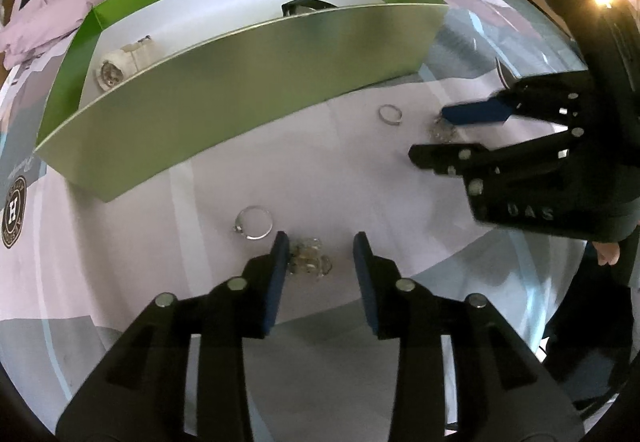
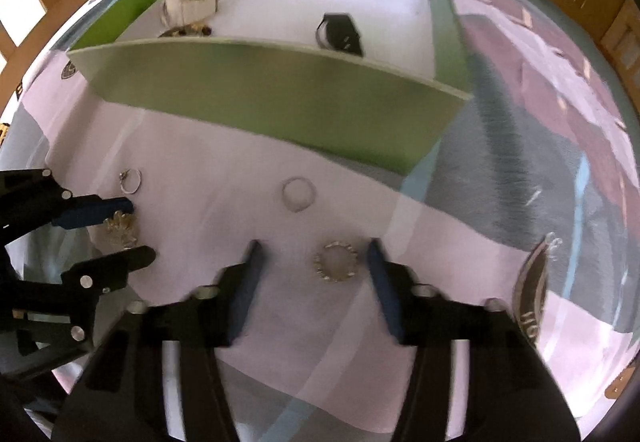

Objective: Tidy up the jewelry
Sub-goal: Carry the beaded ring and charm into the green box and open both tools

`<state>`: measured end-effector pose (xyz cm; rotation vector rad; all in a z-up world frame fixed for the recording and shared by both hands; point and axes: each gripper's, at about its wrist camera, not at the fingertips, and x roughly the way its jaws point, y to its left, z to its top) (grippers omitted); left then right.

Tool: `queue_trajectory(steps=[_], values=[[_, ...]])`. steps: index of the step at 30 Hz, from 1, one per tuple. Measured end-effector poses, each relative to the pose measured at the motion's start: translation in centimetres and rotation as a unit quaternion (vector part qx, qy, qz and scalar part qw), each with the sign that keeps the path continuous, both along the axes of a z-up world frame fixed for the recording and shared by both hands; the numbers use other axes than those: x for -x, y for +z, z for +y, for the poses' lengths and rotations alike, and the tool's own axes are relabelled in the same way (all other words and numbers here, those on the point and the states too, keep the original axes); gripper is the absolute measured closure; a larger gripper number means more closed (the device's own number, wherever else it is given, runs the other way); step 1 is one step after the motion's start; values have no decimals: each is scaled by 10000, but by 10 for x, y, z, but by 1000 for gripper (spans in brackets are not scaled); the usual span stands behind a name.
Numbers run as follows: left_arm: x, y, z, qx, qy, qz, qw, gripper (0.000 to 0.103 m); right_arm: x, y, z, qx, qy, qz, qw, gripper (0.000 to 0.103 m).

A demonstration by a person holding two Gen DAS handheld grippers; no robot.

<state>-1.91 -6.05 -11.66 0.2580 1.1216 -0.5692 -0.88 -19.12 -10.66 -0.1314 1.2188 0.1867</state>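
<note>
Both jaws spread: left gripper [image 1: 320,242] straddling crystal cluster [image 1: 310,260] beside hoop ring [image 1: 255,228], right gripper [image 2: 314,248] around beaded ring [image 2: 335,261] on bedspread [image 2: 224,162], green box [image 1: 256,82] beyond; risk snagging fabric or flicking pieces on closing.

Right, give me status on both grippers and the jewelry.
Left gripper open around clear beaded bracelet. Right gripper open around spiky silver ring. Green box ahead, nothing blocking.
</note>
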Motion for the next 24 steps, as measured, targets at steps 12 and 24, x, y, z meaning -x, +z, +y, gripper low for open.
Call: queue_trajectory(steps=[12, 24], values=[[-6, 39, 26, 488, 281, -335, 9979, 90, -2, 42, -20, -805, -175, -401, 9958, 82], [-64, 95, 48, 695, 862, -1065, 9881, 90, -42, 91, -13, -1516, -316, -1695, 9733, 82]])
